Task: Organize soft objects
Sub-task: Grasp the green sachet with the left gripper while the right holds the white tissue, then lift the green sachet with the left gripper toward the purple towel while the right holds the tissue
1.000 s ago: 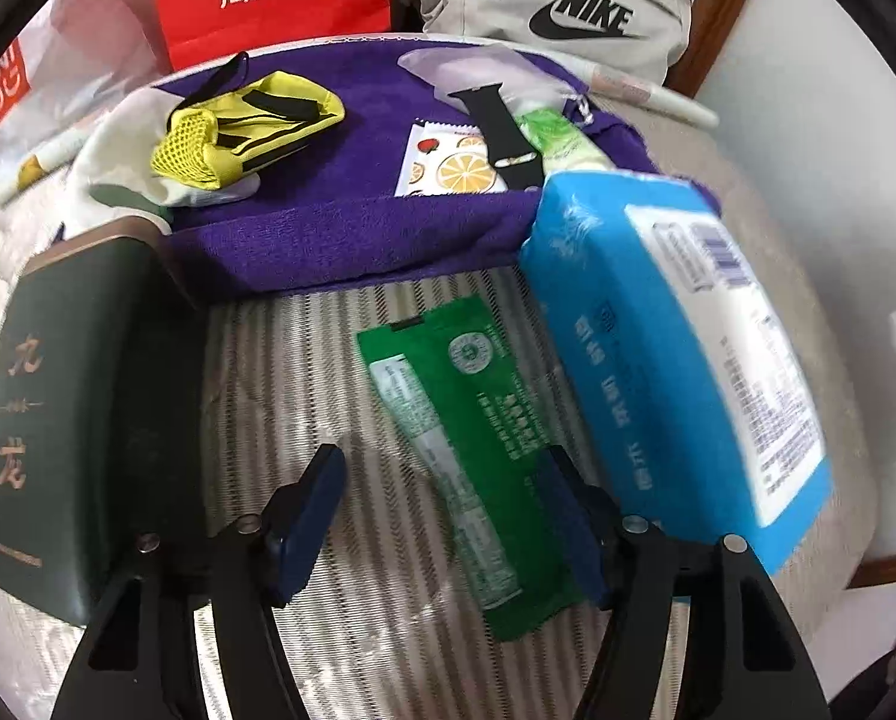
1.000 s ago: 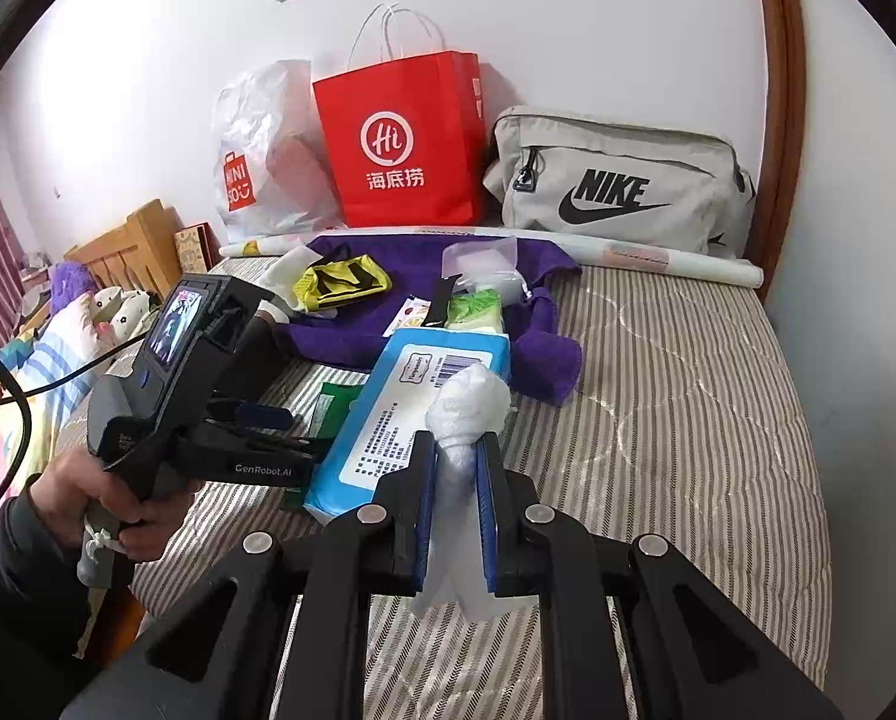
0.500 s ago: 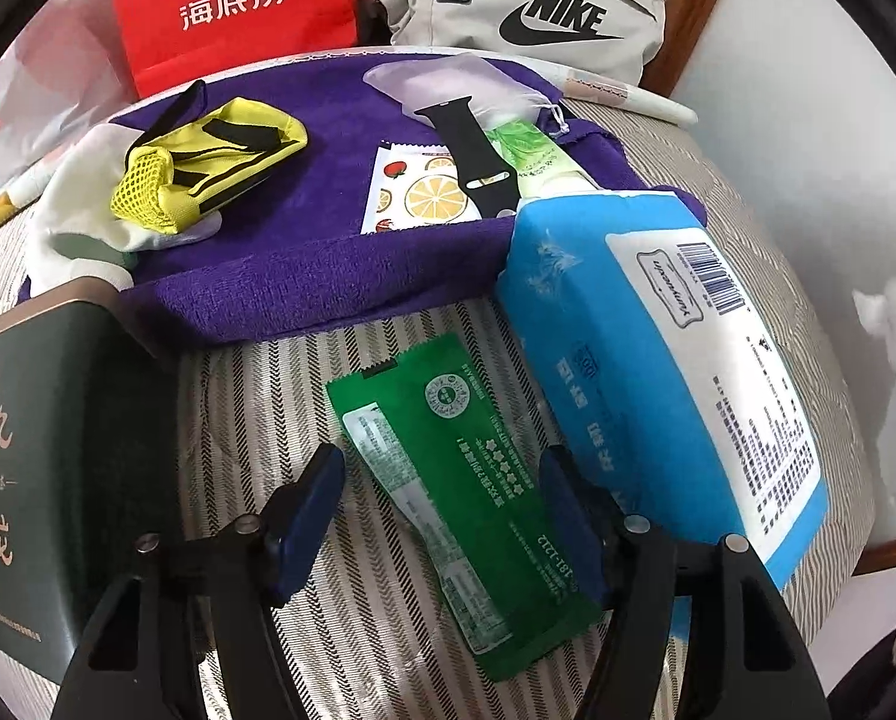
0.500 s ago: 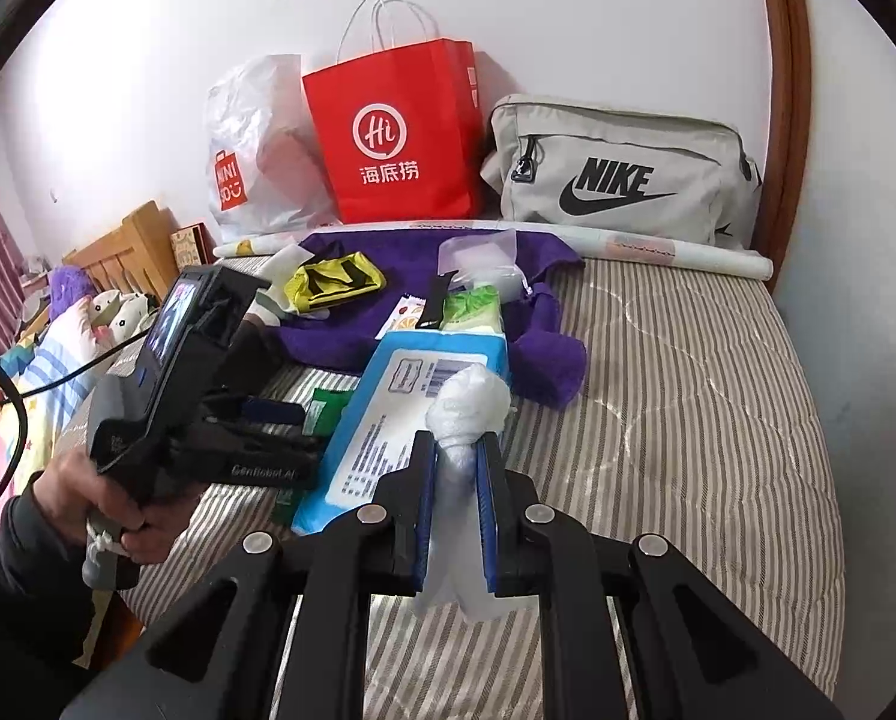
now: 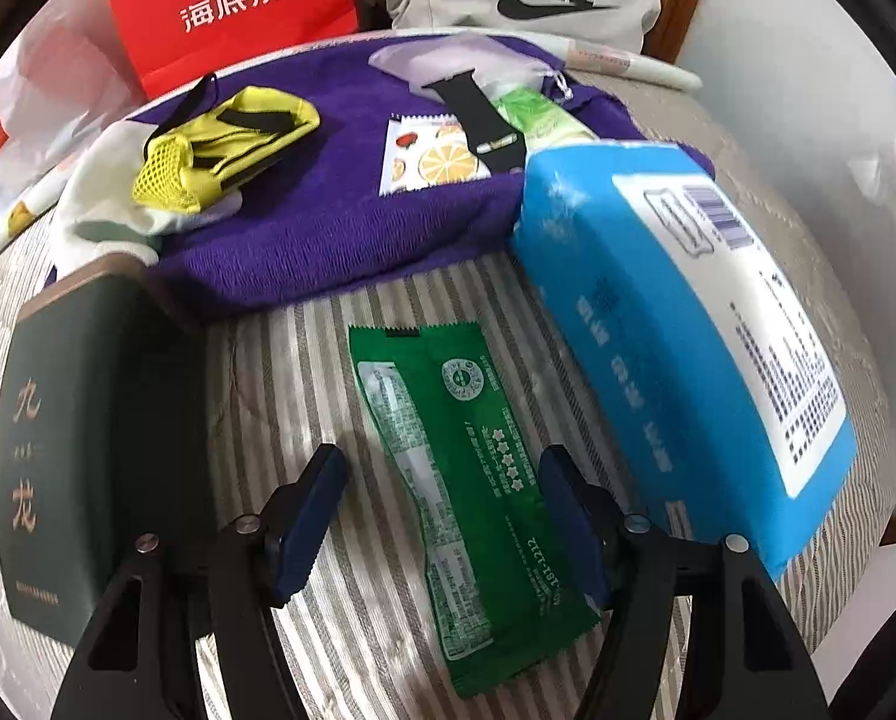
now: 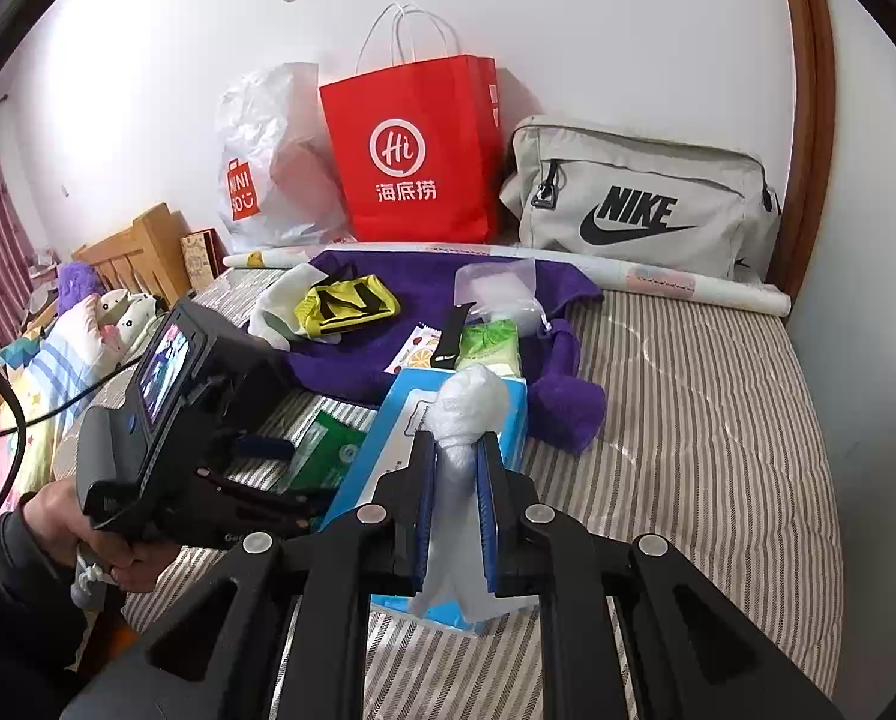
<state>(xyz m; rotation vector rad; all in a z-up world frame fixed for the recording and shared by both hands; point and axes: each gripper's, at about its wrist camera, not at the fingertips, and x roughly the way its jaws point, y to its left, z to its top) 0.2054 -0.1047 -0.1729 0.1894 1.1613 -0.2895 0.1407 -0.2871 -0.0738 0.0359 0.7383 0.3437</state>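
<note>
- Striped grey-and-cream mattress [image 6: 688, 396] fills a bed set against a white wall [image 6: 598, 18], with a wooden headboard [image 6: 141, 252] off to the left and a rolled paper tube [image 6: 688, 285] along the far edge.
- Against the wall stand a red paper bag [image 6: 411, 150], a white plastic bag [image 6: 267, 156] and a grey Nike bag [image 6: 646, 204]; what they hold cannot be seen.
- A purple towel [image 5: 327, 228] lies spread on the mattress, carrying a yellow mesh pouch [image 5: 219, 150], a fruit-print sachet [image 5: 429, 156], a black watch strap [image 5: 478, 120] and a green wipes pack [image 6: 490, 345].
- In front of the towel sit a blue tissue pack [image 5: 676, 330], a green sachet [image 5: 466, 492] and a dark green box [image 5: 87, 462].
- The left claw [image 5: 441, 516] hangs spread wide astride the green sachet, pads clear of it.
- The right claw [image 6: 455, 504] is pinched tight on a white plastic wad [image 6: 469, 405], held above the tissue pack.
</note>
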